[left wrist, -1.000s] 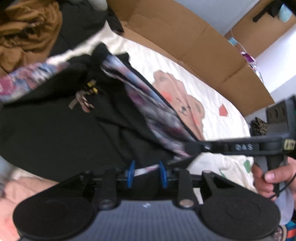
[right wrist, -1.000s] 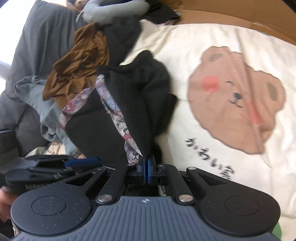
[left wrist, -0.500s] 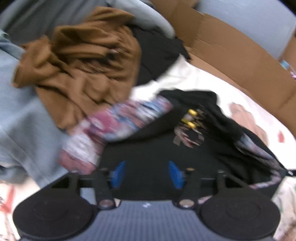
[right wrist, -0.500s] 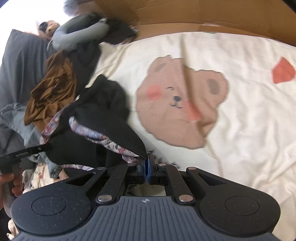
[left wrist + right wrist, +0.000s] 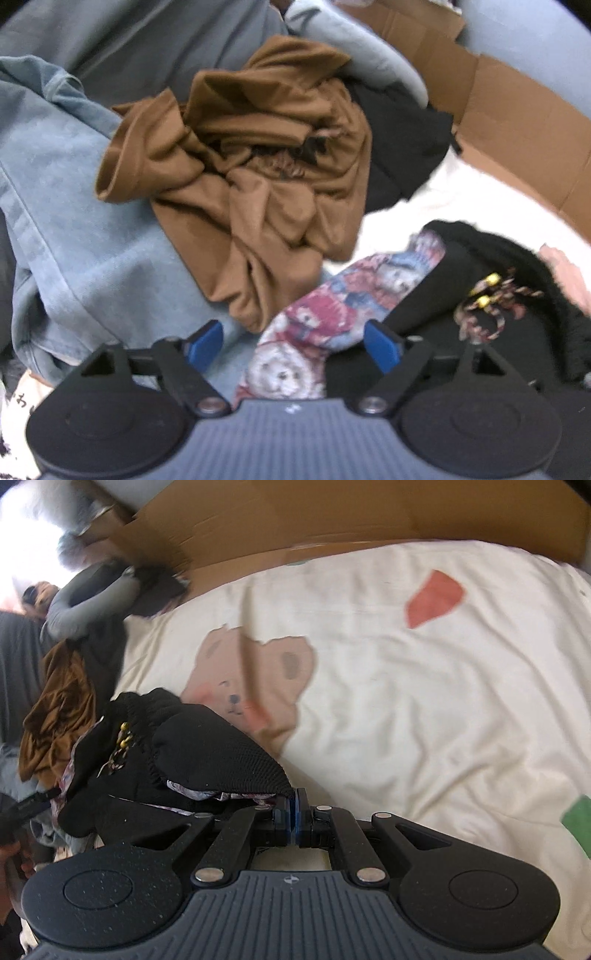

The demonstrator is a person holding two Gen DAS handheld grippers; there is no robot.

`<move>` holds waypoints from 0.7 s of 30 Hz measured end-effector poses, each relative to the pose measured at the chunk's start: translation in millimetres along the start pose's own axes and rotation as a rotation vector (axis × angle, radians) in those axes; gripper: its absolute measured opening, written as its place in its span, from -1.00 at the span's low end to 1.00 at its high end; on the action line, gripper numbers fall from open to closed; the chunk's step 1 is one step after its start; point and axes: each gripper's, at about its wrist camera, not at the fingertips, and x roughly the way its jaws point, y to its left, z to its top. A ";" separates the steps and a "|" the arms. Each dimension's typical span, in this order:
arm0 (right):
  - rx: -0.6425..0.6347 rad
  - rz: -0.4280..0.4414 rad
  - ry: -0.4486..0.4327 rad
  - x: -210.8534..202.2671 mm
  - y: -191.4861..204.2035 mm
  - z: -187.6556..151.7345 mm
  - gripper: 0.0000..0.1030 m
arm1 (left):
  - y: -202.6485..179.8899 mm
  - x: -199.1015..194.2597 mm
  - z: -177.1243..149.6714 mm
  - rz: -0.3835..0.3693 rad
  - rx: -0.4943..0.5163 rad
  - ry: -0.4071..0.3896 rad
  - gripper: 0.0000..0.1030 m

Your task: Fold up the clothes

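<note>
Two grippers, one garment. Left wrist view: left gripper (image 5: 293, 345) sits low over the pile with its blue pads (image 5: 382, 347) spread wide apart, gripping nothing. Between them lies the bear-print lining (image 5: 354, 295) of the black garment (image 5: 517, 332), which spreads off to the right on the cream sheet (image 5: 454, 195); a patterned drawstring with yellow tips (image 5: 487, 301) lies on top of it. Beyond the fingers: crumpled brown garment (image 5: 258, 162), light blue denim (image 5: 66, 221) to the left, grey sleeve (image 5: 362, 62) and more black fabric behind. Cardboard wall (image 5: 517, 122) runs along the far edge.

Right wrist view: right gripper (image 5: 294, 814) is level and close to the sheet, pads pressed together on a corner of the black garment's (image 5: 221, 753) knit edge, lining showing just under it. Garment trails left from the pinch, toward the brown garment (image 5: 55, 716) and the pile. Bear print (image 5: 258, 679) on the sheet (image 5: 443, 701) sits just beyond it. Left gripper's handle and hand (image 5: 14, 853) are partly visible at the left edge, blurred.
</note>
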 end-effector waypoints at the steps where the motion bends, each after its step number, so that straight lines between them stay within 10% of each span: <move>1: 0.009 -0.007 -0.005 -2.1 -4.5 -1.2 -1.00 | 0.1 6.1 -2.0 0.000 0.002 0.018 0.67; 4: 0.033 -0.022 -0.012 -7.1 -14.4 -5.1 -1.00 | 0.7 17.9 -8.5 -0.045 -0.026 0.060 0.56; 13: 0.160 -0.047 -0.040 -38.7 -46.2 -29.4 -1.00 | -24.4 14.2 -20.6 -0.206 0.041 0.117 -0.75; 21: 0.244 -0.087 -0.076 -71.7 -72.9 -49.5 -1.00 | -40.7 -20.8 -42.3 -0.296 0.138 0.185 -0.86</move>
